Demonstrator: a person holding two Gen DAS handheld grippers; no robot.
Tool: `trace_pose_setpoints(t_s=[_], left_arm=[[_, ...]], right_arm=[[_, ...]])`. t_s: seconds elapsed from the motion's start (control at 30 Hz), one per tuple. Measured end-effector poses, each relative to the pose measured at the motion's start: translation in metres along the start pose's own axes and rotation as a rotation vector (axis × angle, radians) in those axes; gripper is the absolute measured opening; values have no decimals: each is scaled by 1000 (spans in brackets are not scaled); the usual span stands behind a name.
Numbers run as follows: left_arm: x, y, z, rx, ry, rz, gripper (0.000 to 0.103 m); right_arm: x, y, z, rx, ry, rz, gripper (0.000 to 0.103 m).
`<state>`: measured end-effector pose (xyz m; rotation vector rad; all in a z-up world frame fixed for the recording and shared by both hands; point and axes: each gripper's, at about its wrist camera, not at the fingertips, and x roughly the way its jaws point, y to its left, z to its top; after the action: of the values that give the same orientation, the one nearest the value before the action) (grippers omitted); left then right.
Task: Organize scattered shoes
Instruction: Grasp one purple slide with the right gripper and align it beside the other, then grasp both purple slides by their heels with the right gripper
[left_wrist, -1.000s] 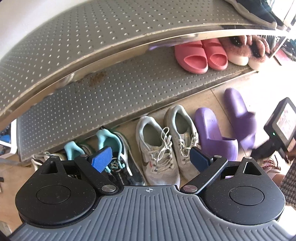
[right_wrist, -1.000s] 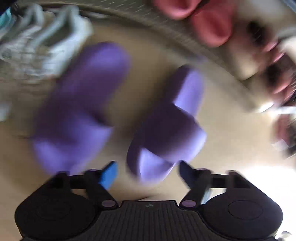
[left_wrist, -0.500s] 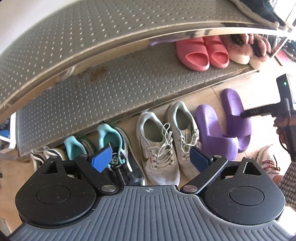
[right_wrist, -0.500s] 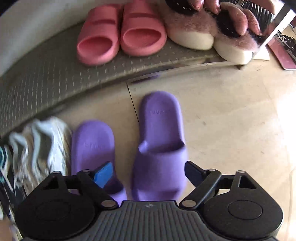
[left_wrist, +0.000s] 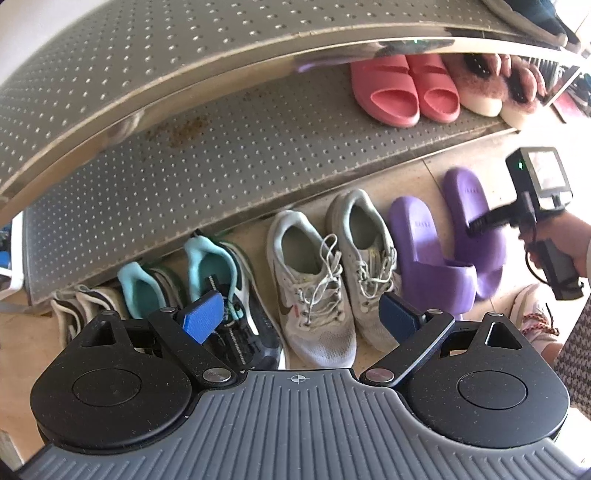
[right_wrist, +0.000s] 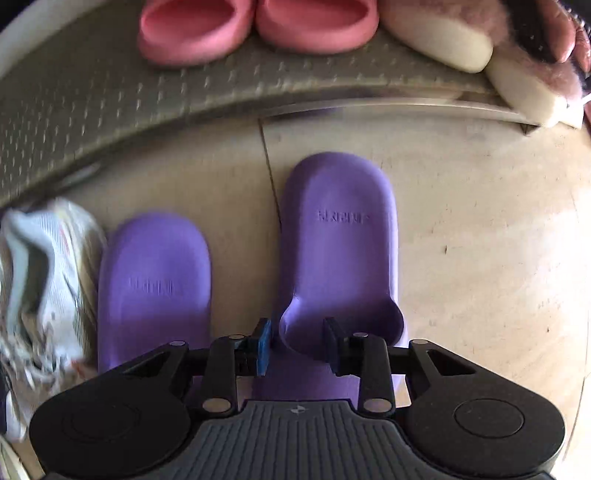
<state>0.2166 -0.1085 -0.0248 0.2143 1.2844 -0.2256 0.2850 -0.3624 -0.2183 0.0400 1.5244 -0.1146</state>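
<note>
Two purple slippers lie side by side on the floor in front of the shoe rack: the left one (right_wrist: 155, 280) (left_wrist: 428, 251) and the right one (right_wrist: 340, 236) (left_wrist: 469, 199). My right gripper (right_wrist: 298, 347) points straight down over the right slipper. Its jaws are closing, and the left edge of the strap is pinched between the pads. In the left wrist view a hand holds this gripper (left_wrist: 480, 223) against that slipper. My left gripper (left_wrist: 301, 317) hangs open above a pair of grey sneakers (left_wrist: 306, 280) and holds nothing.
A perforated metal rack (left_wrist: 221, 166) runs along the back. Its lower shelf carries pink slides (left_wrist: 402, 88) and fluffy pink slippers (left_wrist: 491, 85). Teal-lined dark sneakers (left_wrist: 221, 266) stand left of the grey pair. A person's shoe (left_wrist: 532, 314) is at the right edge.
The right gripper dropped onto the right purple slipper, and its jaws narrowed from wide open onto the strap. That slipper now lies straight beside its mate. The left gripper stayed put.
</note>
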Motion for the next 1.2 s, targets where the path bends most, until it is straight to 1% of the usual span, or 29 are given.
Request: trace_pose_setpoints(t_s=[0.03,0.1,0.13,0.2,0.23,0.27,0.3,0.33,0.37,0.4,0.47,0.57,0.6,0.63,0.67,0.7,0.77,0.83,0.87,0.93,1.0,1.03,1.1,1.13,1.2], left_arm=[[-1,0,0,1,-2,0,95],[-5,0,-1,10,-16,5,95],[-7,0,-2,10,-22,8,95],[-10,0,-3,10,-32,12,95],[-11,1,-3,9,-36,12,95],[-13,2,-4,7,-40,11,95],[-15,2,-5,5,-45,9,95],[-17,3,-6,4,-49,6,95],[-18,3,-6,4,-51,6,95],[-18,3,-6,4,-53,6,95],[-17,3,-6,5,-50,8,95],[-14,1,-7,9,-39,5,95],[-13,0,-6,11,-33,3,95],[-11,0,-6,13,-26,4,95],[-8,0,-5,14,-19,5,95],[-7,0,-5,13,-14,6,95],[-3,1,-4,10,-6,7,95],[0,2,-3,4,2,5,95],[1,3,-1,1,6,1,95],[4,4,-1,-1,13,0,95],[6,5,-1,-3,20,-1,95],[7,6,-2,-3,25,0,95],[9,7,-2,-4,31,0,95],[9,7,-3,-4,32,0,95],[9,8,-3,-6,30,3,95]], right_arm=[[2,0,-5,7,44,3,25],[3,1,-15,26,83,6,24],[1,1,-20,50,88,24,27],[-6,-3,-24,112,87,66,30],[-9,-4,-25,134,84,74,39],[-16,-7,-25,148,71,80,45],[-25,-10,-25,163,51,89,55],[-31,-12,-25,172,39,99,63],[-38,-14,-24,177,37,128,67],[-42,-15,-24,172,40,152,71],[-43,-13,-23,143,48,170,73],[-29,3,-21,27,114,131,74],[-26,7,-19,6,123,122,79],[-25,10,-16,-3,123,117,81],[-22,11,-12,-12,134,110,81],[-18,12,-6,-17,162,105,78],[-9,14,2,-29,224,92,75],[3,20,9,-56,278,67,64],[8,21,10,-58,306,68,62],[22,24,11,-57,369,76,51],[36,30,9,-93,443,65,50],[39,30,9,-84,457,75,50],[45,30,9,-76,476,57,47],[47,30,8,-79,484,42,51],[48,29,3,-55,477,53,49]])
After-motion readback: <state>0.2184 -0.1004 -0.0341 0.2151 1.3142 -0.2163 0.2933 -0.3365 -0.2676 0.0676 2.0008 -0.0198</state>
